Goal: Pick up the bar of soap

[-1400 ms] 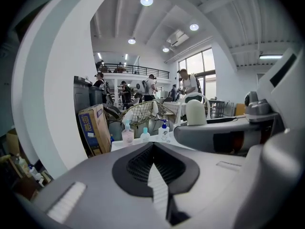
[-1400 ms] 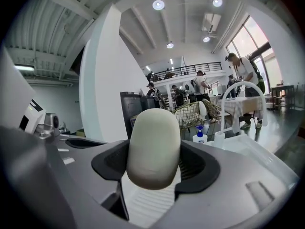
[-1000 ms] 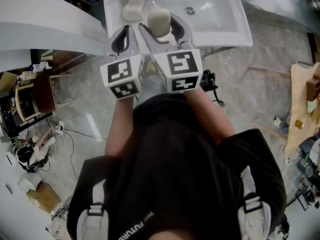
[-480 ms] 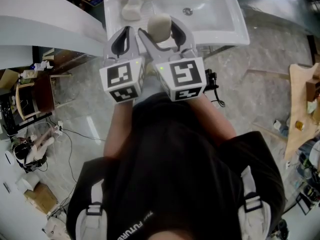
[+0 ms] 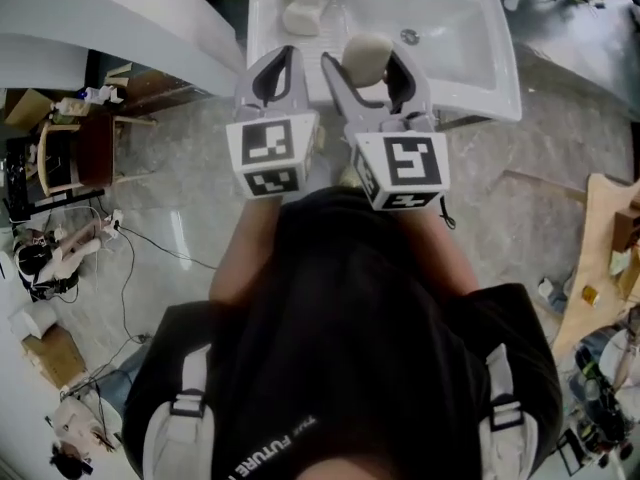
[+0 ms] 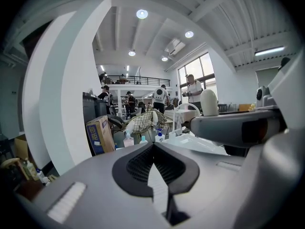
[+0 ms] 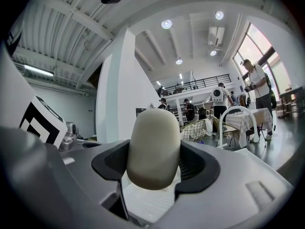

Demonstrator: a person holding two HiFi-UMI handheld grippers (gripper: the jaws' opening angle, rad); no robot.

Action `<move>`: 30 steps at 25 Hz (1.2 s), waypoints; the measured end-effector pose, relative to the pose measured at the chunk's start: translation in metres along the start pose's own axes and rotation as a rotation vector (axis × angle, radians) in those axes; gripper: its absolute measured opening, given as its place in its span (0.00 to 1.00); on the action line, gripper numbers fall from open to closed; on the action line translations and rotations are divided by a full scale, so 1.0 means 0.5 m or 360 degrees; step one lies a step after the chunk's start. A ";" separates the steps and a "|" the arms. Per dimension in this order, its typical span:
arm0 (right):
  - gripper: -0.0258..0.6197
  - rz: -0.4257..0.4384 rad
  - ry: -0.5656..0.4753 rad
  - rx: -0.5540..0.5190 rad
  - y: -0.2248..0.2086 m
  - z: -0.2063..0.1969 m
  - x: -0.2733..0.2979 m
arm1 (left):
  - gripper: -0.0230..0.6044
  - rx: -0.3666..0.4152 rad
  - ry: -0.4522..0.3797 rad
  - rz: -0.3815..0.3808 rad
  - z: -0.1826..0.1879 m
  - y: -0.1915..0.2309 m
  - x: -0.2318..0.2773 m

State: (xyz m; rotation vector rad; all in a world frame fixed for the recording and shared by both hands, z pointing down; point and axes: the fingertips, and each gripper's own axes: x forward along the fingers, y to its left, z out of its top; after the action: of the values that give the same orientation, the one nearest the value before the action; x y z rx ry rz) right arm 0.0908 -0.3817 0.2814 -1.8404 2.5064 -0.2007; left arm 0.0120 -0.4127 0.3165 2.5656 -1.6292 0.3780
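Workshop hall, grey glossy floor (image 5: 180, 198); white sink (image 5: 480, 63) at 12 o'clock from the person. Right gripper (image 5: 364, 63): jaws set fairly wide, clamped on the soap (image 7: 153, 147). Soap is a cream, rounded bar, standing end-up between the two ribbed pads, its upper half clear of the jaw tips. In the head view it overlaps the sink's near rim; its height over the sink cannot be judged. Drain (image 5: 409, 36) at 1 o'clock from the soap; a pale lump (image 5: 302, 13) on the sink's ledge at 11 o'clock, well apart from it. Left gripper (image 5: 278, 63) just beside the right one, at 9 o'clock: tips pressed together, nothing between them. Both marker cubes sit at 6 o'clock from their jaws, close to the person's dark shirt (image 5: 350, 308).
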 end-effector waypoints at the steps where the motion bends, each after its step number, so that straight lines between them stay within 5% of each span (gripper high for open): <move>1: 0.52 0.0002 -0.0001 -0.0004 -0.001 -0.001 -0.003 | 0.03 -0.0003 -0.0001 0.0000 -0.002 -0.001 -0.002; 16: 0.52 0.0043 -0.0036 -0.0023 0.086 0.006 -0.018 | 0.03 -0.0015 0.0029 0.0010 -0.023 0.044 -0.071; 30: 0.52 0.0038 -0.0011 -0.0022 0.293 -0.027 -0.169 | 0.03 -0.0051 0.0042 -0.0001 -0.093 0.084 -0.317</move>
State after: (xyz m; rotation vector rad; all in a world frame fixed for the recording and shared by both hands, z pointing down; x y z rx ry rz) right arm -0.0239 -0.2570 0.2727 -1.8121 2.5303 -0.1769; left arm -0.0977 -0.2821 0.3192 2.5267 -1.6127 0.3812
